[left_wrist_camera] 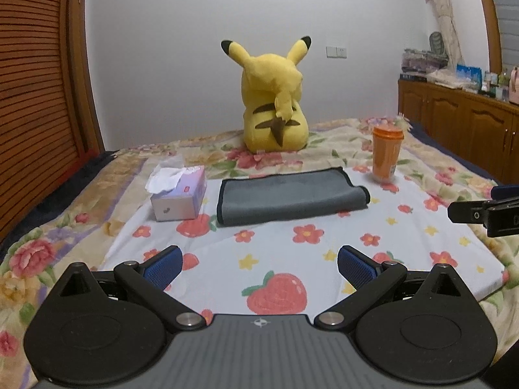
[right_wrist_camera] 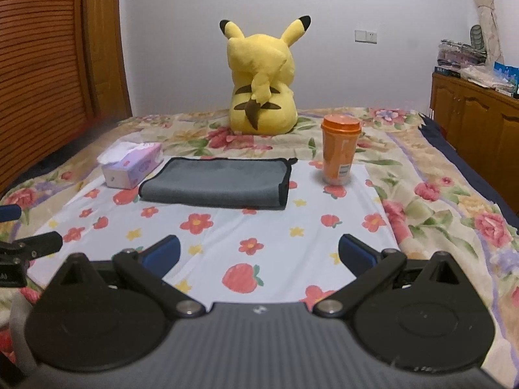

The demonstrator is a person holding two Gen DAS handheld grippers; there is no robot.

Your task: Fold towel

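Left wrist view: both the left gripper [left_wrist_camera: 259,267] and right gripper [right_wrist_camera: 259,253] hover spread, empty, short of the folded grey towel [left_wrist_camera: 288,196].

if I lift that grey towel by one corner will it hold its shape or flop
The grey black-edged folded towel would probably flop: it looks like soft cloth lying limp on the fruit-print sheet. Its layers would likely fall open. It seems light, and unlikely to slip.
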